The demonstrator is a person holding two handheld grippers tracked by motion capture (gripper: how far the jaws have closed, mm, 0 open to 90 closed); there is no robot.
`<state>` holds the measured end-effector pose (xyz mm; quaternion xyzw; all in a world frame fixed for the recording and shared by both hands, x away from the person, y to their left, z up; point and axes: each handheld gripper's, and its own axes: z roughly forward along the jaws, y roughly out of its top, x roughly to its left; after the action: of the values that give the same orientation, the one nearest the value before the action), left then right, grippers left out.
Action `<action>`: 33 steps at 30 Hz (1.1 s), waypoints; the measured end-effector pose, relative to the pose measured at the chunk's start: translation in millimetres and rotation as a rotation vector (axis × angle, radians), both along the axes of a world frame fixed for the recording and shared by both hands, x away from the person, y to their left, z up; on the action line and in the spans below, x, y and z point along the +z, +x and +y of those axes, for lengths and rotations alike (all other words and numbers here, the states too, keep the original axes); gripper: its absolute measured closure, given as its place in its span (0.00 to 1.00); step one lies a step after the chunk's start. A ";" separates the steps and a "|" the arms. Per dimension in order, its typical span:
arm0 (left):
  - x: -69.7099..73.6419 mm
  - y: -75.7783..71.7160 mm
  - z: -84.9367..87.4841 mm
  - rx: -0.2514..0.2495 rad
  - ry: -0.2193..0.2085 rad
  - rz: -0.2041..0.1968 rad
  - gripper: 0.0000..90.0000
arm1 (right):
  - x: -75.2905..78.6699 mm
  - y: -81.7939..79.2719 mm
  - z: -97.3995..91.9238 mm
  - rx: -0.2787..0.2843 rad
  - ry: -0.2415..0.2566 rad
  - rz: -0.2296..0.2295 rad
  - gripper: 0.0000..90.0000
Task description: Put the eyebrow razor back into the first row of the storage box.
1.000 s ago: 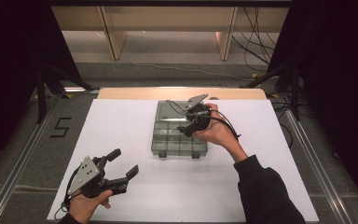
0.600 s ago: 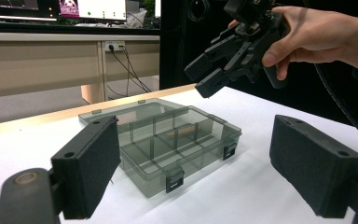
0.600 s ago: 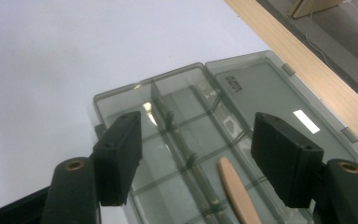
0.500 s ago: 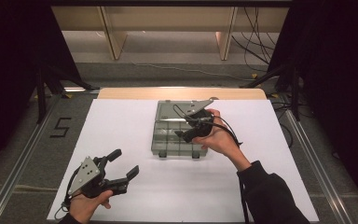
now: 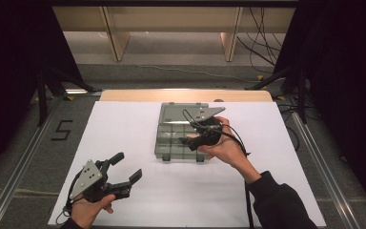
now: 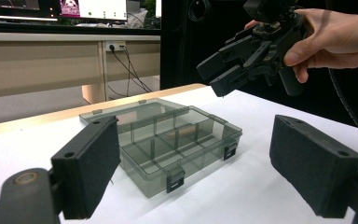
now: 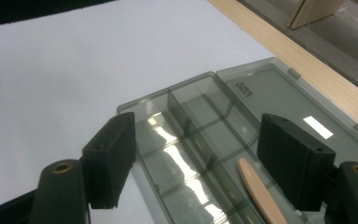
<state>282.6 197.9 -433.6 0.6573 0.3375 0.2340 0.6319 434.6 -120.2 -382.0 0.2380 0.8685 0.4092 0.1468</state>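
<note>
Hovering over the open compartment box, the right gripper has drifted slightly toward the near side of the box compared with a second ago, while its fingers have just been opening, with nothing pinched between them. They now stand wide apart, held above the tray's divided cells and touching nothing. A pale wooden stick lies in one of the compartments, seen just inside the right-hand finger in the right gripper view. The smoky-grey box sits mid-worktop on the white surface, its lid folded flat toward the far edge and two latches facing the person. The left gripper rests where it was, near the front left corner of the worktop, well apart from the box, fingers spread wide and empty.
</note>
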 end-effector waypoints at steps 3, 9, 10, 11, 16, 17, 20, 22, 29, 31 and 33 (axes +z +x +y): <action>0.3 -0.3 0.2 0.003 0.006 0.004 0.18 | 0.2 -2.6 -1.4 -0.001 0.013 0.003 0.33; 0.2 0.0 0.5 0.001 0.002 -0.001 0.18 | -1.0 -10.9 -3.2 0.002 0.042 0.002 0.31; 0.2 0.0 0.5 0.001 0.003 -0.001 0.18 | -1.0 -10.9 -3.2 0.002 0.042 0.002 0.31; 0.1 0.0 0.4 0.001 0.003 -0.001 0.18 | -1.0 -12.3 -3.8 0.004 0.048 0.001 0.31; 0.3 -0.4 0.0 0.000 0.000 -0.002 0.18 | -4.3 -22.9 -11.3 -0.004 0.086 0.001 0.28; 0.3 -0.4 0.0 0.000 0.000 -0.002 0.18 | -5.1 -24.5 -12.6 -0.008 0.090 0.007 0.28; 0.1 -0.4 -0.2 0.000 0.001 0.000 0.18 | -6.4 -27.2 -16.0 -0.018 0.103 -0.001 0.28; 0.1 -0.5 -0.4 0.000 0.001 -0.001 0.18 | -7.6 -29.9 -19.3 -0.023 0.111 -0.003 0.27; 0.1 -0.4 -0.2 0.000 -0.001 -0.001 0.18 | -10.5 -42.3 -27.0 -0.038 0.161 -0.015 0.25; 0.2 -0.5 -0.1 0.000 0.000 -0.002 0.18 | -10.8 -45.6 -28.7 -0.045 0.173 -0.020 0.24; 0.2 -0.6 -0.3 -0.001 0.000 -0.002 0.18 | -11.5 -49.8 -30.7 -0.043 0.191 -0.016 0.24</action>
<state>282.0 197.7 -433.4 0.6572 0.3367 0.2344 0.6323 384.8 -151.0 -393.5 0.2662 0.8190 0.4889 0.1393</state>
